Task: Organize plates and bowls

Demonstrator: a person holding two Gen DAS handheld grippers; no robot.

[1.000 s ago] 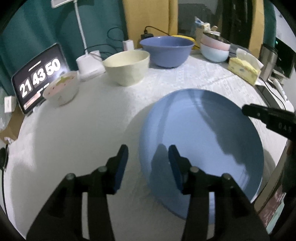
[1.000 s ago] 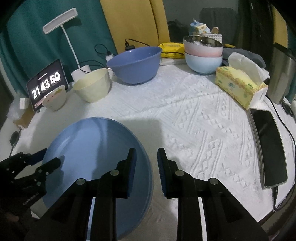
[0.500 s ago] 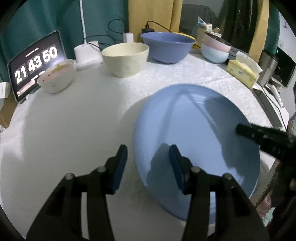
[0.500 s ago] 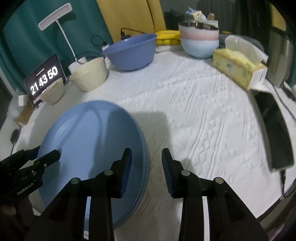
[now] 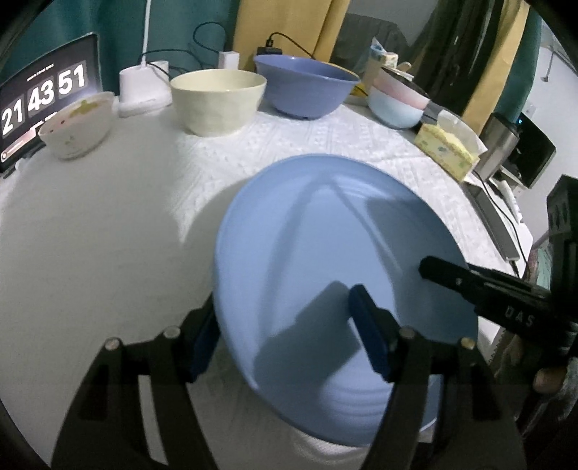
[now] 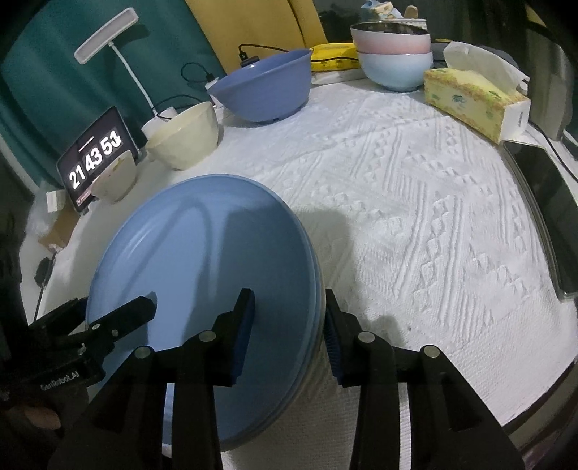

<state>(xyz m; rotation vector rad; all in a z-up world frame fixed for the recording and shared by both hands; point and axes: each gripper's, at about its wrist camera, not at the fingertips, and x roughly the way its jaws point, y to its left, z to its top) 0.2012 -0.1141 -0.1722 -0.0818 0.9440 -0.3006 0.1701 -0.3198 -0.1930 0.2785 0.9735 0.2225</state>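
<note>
Both grippers were spread wide, each straddling an opposite rim of the blue plate [image 5: 325,235], nothing clamped. The plate sat on the desk [image 6: 415,217] at the near edge. The left gripper [image 5: 285,336] had one finger under the left rim and one over the plate; the right gripper [image 6: 289,325] did likewise on the right side. Looked equally near, so closing both should do it. Bowls [image 5: 220,101] waited at the back.

Round table [image 6: 415,224] under white textured cloth. Teal curtain [image 6: 39,72] and yellow curtain [image 6: 253,21] behind. White desk lamp [image 6: 106,36] at back-left. Room dim.
</note>
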